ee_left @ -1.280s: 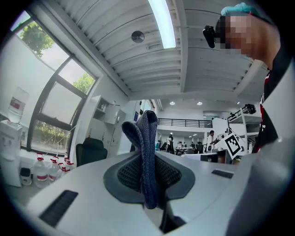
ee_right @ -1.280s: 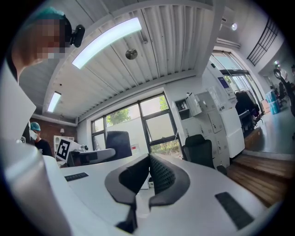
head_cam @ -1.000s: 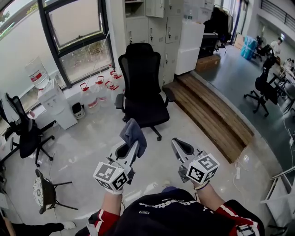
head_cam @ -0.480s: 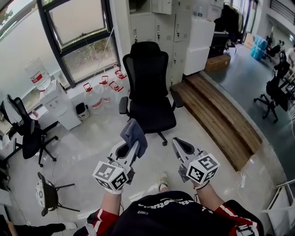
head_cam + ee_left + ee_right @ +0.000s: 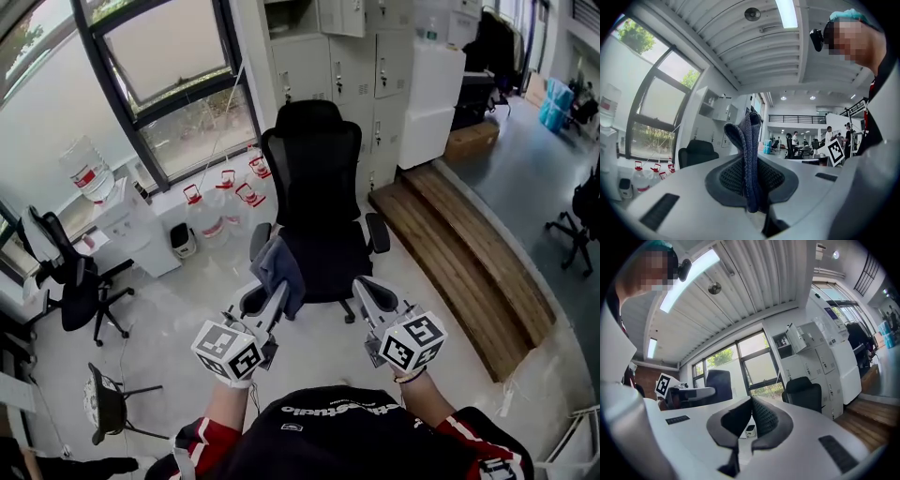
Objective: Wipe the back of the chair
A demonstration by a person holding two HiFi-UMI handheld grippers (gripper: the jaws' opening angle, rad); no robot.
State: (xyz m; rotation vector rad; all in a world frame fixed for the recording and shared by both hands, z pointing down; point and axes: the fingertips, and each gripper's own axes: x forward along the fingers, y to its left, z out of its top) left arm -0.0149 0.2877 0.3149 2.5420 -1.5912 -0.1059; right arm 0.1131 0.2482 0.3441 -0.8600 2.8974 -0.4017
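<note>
A black office chair [image 5: 319, 187] with a tall back faces me, a short way in front of both grippers; it also shows small in the left gripper view [image 5: 697, 152] and the right gripper view [image 5: 804, 392]. My left gripper [image 5: 270, 286] is shut on a folded blue-grey cloth [image 5: 279, 270], which stands up between its jaws [image 5: 749, 164]. The cloth overlaps the chair's left armrest in the head view, but the gripper views show the chair still some way off. My right gripper [image 5: 367, 289] is shut with nothing in it, its tips [image 5: 751, 401] touching, near the seat's front right.
Grey lockers [image 5: 361, 56] stand behind the chair. Several water jugs [image 5: 220, 202] and a white dispenser [image 5: 112, 211] line the window wall at left. A wooden step [image 5: 469, 262] runs along the right. Two more chairs [image 5: 70, 281] stand at far left.
The chair has come closer and now sits just ahead of the grippers. Both grippers keep their pose, the left one still holding the cloth.
</note>
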